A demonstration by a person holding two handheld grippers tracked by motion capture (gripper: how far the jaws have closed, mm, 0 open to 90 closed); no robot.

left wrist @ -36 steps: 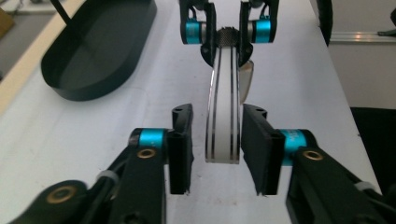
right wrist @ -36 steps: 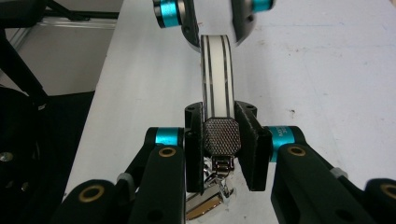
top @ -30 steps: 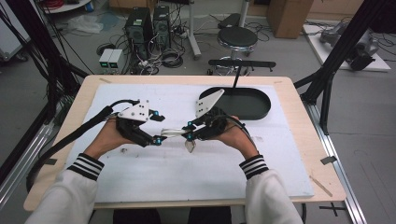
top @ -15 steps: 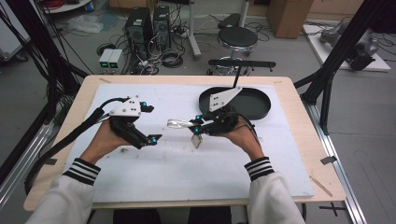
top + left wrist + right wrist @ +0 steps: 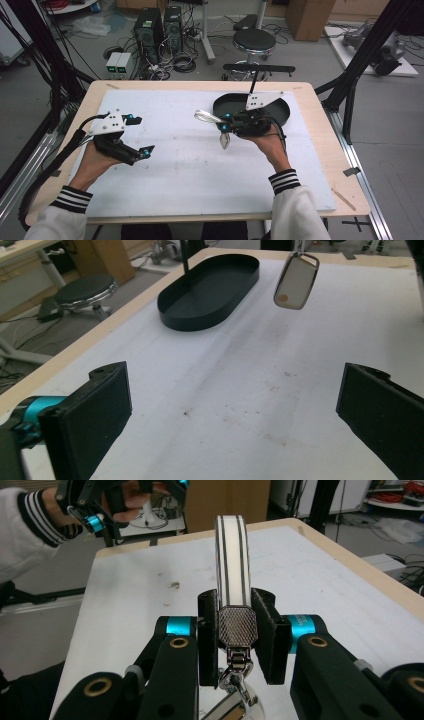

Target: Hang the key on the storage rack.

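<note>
My right gripper (image 5: 226,123) is shut on a white strap with dark stripes (image 5: 231,560), gripped just above its knurled metal clasp (image 5: 238,625). The strap's silvery free end (image 5: 205,116) pokes out to the left. A small clear tag in a metal frame (image 5: 224,141) dangles below the jaws over the white mat; the same tag (image 5: 296,281) hangs in mid-air in the left gripper view. My left gripper (image 5: 139,135) is open and holds nothing, well left of the strap. Its jaws stand wide apart over the mat (image 5: 235,415).
A black oval tray (image 5: 286,111) sits at the back right of the mat, just behind my right hand; its wall (image 5: 200,320) also appears in the left gripper view. A white mat (image 5: 190,170) covers the wooden table (image 5: 345,200). Stool and computers stand on the floor beyond.
The two grippers were together on the strap; the left one let go, opened and drew back left. The right one carried the strap right, toward the tray.
</note>
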